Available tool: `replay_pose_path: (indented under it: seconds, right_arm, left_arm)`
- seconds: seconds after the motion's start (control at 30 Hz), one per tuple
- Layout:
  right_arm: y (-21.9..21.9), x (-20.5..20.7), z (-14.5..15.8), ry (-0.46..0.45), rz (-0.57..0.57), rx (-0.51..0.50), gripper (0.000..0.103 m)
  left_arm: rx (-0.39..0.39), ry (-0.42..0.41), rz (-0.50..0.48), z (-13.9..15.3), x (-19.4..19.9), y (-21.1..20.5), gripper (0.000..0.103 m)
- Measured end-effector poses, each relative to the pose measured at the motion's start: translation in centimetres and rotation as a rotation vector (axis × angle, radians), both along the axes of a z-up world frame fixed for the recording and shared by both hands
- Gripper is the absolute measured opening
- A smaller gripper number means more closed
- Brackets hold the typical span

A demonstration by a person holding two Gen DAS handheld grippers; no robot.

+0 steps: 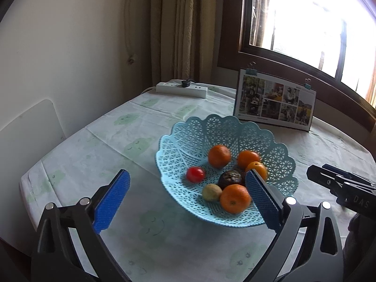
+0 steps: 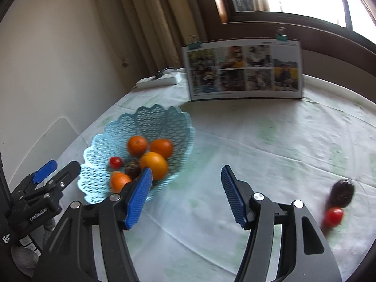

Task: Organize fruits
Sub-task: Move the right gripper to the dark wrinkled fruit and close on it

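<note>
A light blue lattice basket (image 1: 188, 141) (image 2: 162, 119) stands on the table and holds several oranges (image 1: 219, 156) (image 2: 154, 164), a red tomato (image 1: 195, 174) (image 2: 115, 162), a dark wrinkled fruit (image 1: 230, 178) (image 2: 132, 168) and a small yellowish fruit (image 1: 211, 192). My left gripper (image 1: 188, 197) is open over the basket's near left rim, nothing between its pads. My right gripper (image 2: 186, 195) is open above bare cloth just right of the basket; in the left wrist view it appears at the right edge (image 1: 329, 181). A second dark fruit (image 2: 342, 192) and a red tomato (image 2: 333, 216) lie on the cloth at the right.
A standing photo board (image 1: 275, 99) (image 2: 244, 70) is behind the basket by the window sill. A white power strip (image 1: 182, 89) (image 2: 158, 81) lies at the table's far corner near the curtain. A white chair back (image 1: 25, 138) stands at the left edge.
</note>
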State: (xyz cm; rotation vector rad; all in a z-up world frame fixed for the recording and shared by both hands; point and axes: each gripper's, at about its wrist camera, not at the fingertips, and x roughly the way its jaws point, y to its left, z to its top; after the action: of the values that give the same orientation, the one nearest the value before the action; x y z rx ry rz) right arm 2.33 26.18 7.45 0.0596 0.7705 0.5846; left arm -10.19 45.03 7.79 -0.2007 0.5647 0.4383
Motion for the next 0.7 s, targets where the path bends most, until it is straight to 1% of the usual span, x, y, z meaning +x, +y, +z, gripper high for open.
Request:
replay_pose_path:
  seconds: [0.3,0.33,0.37,0.43,0.57,0.7]
  right_arm:
    - [-5.7,1.7,-0.2,0.005,-0.142,-0.034,0.064]
    - [-6.4,1.9,-0.3,0.008,-0.161,-0.039,0.065]
    - [-6.9,2.0,-0.4,0.010,-0.177,-0.044,0.072]
    - [-8.3,2.4,-0.7,0.010,-0.224,-0.045,0.077]
    - [-10.8,3.0,-1.1,0.021,-0.283,-0.056,0.077]
    - [-13.2,3.8,-1.5,0.027,-0.355,-0.090,0.077]
  left_arm:
    - [0.023,0.015,-0.071,0.4,1.4,-3.1,0.100]
    - [0.024,0.017,-0.081,0.3,1.6,-3.6,0.100]
    - [0.024,0.019,-0.085,0.3,1.6,-3.8,0.100]
    - [0.024,0.024,-0.095,0.2,1.9,-4.2,0.100]
    - [0.015,0.034,-0.114,0.0,2.3,-5.0,0.100]
    - [0.017,0.035,-0.129,0.0,2.4,-5.6,0.100]
